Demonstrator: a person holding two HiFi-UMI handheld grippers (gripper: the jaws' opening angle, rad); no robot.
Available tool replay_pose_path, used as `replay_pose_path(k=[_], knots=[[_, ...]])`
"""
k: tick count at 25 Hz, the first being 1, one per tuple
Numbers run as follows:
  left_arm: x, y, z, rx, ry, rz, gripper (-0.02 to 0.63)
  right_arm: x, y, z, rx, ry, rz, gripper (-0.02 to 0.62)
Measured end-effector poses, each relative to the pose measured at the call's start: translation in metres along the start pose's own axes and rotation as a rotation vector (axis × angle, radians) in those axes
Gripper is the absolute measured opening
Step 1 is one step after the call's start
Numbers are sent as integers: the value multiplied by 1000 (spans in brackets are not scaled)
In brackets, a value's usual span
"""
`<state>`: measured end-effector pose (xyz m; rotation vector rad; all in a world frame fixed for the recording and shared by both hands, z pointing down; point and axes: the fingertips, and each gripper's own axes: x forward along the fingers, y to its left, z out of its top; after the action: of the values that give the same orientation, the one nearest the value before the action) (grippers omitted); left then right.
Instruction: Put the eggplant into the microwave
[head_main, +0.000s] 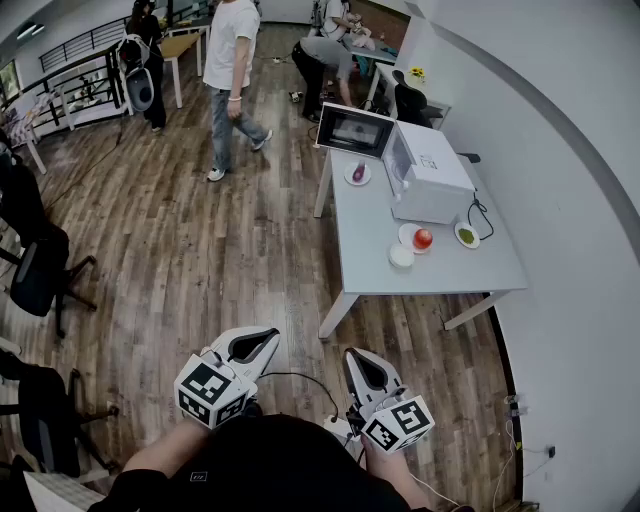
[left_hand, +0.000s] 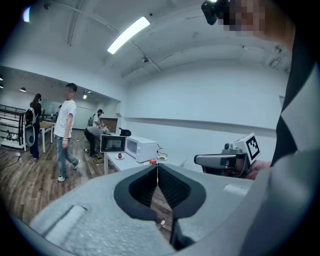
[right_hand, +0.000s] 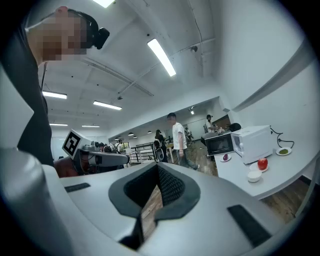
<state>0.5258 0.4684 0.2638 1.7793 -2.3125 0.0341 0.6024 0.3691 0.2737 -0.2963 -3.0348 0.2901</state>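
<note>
Resting on a small plate (head_main: 349, 180) at the far end of the counter (head_main: 440, 275), the eggplant (head_main: 358, 171) lies just in front of the microwave (head_main: 430, 175), beside its door (head_main: 353, 129), which stands swung open. So the oven is ready to take it, but the eggplant is untouched and outside.

Nearer to me on the same counter are a red fruit (head_main: 423, 238) on its own dish, a white bowl (head_main: 401, 256) touching that dish, and a little saucer of something green (head_main: 466, 236). None of these matter to the job.

A stretch of wooden floor (head_main: 200, 250) lies between me and the counter. I am standing well apart from it, with both tongs held close to my body. My left tongs (head_main: 262, 338) are closed, tips meeting, with nothing between them. My right tongs (head_main: 356, 358) are closed and empty as well, pointing level toward the counter. A person (head_main: 232, 80) stands on the floor beyond, well clear of my path.

By my judgement the task has barely begun. I have yet to walk up, open one pair of tongs, take hold of the eggplant, lift it off its plate and set it inside the open microwave.
</note>
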Motion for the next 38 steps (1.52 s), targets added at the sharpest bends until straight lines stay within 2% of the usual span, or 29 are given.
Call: replay_pose_path(k=[10, 14, 17, 28, 32, 38], knots=[[-12, 19, -5, -10, 2, 16, 11, 17, 9, -5, -2, 6, 1, 14], [-22, 34, -7, -14, 2, 24, 11, 31, 18, 2, -18, -27, 1, 14], [-33, 49, -10, -22, -3, 26, 11, 45, 28, 1, 16, -43, 19, 15], [-59, 97, -18, -29, -6, 8, 11, 97, 64, -2, 30, -33, 51, 18], [-46, 106, -23, -36, 10, -6, 11, 109, 52, -7, 49, -20, 52, 18], [4, 124, -14, -40, 20, -18, 11, 135, 4, -4, 75, -23, 62, 20]])
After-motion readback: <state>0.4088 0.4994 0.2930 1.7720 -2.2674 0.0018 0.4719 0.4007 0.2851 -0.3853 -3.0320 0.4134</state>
